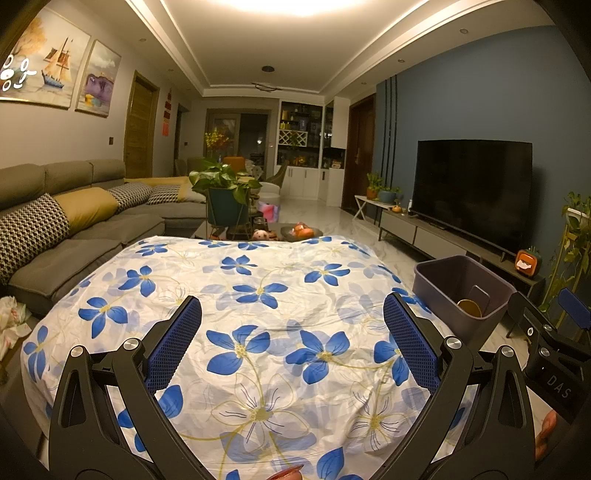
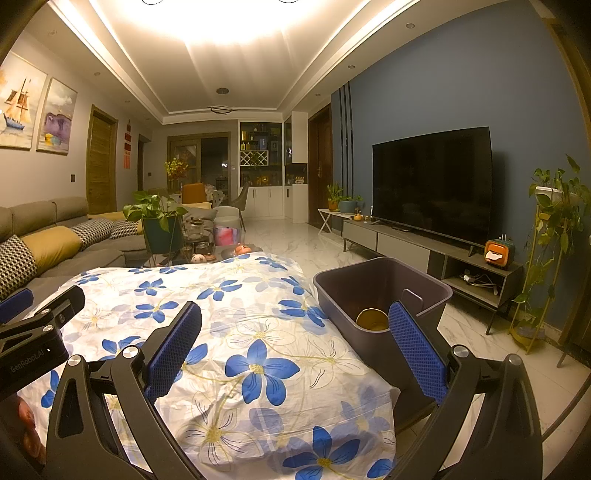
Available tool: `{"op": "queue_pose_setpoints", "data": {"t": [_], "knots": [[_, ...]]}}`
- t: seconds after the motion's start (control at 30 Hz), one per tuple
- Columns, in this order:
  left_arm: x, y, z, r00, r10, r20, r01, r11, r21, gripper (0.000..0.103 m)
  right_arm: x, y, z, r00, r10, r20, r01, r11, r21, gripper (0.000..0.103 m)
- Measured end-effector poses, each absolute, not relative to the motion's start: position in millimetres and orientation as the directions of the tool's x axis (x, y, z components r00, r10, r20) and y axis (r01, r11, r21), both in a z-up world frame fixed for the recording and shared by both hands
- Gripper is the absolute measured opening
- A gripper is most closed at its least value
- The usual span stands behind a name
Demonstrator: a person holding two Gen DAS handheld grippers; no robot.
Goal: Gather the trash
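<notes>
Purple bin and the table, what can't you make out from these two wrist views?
- Purple bin: its floor, hidden by its near wall and the right gripper finger, right wrist view.
- Yellow round item inside: identity unclear, partly hidden.
- Crumpled white material: cut off by the left wrist view's edge.

Blue wall (image 2: 443, 81) behind dark television (image 2: 432, 184), grey sofa (image 1: 74, 221) opposite, white marble floor (image 2: 317, 243), glowing ceiling light (image 2: 221, 22)

Both wrist views face forward, low over floral cloth (image 1: 258, 295); share bin (image 2: 380, 295), TV (image 2: 432, 184).
</notes>
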State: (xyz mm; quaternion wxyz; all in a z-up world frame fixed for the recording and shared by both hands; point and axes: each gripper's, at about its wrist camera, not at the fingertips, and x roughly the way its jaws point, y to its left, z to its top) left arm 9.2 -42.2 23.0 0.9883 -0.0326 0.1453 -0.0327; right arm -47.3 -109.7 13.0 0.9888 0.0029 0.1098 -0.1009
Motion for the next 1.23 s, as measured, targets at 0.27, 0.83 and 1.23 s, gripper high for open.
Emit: {"op": "queue_pose_setpoints", "data": {"t": [0.27, 0.83, 1.23], "knots": [[9.1, -45.7, 18.1, 0.958, -0.076, -0.277, 0.062, 0.996, -0.059, 0.097, -46.8, -109.5, 13.2, 0.955, -0.2, -0.219, 0.201, 0.979, -0.015, 0.097], [8.0, -40.4, 18.3, 0.96, -0.078, -0.27, 0.068, 0.997, -0.045, 0.086, -48.2, -110.6, 13.2, 0.955, -0.199, -0.218, 0.201, 0.979, -0.013, 0.097], [6.3, -37.8, 21.9, 0.96, -0.074, -0.269, 0.057, 0.996, -0.071, 0.091, -48.7, -110.5, 13.3, 0.955, -0.199, -0.218, 0.202, 0.979, -0.011, 0.097]]}}
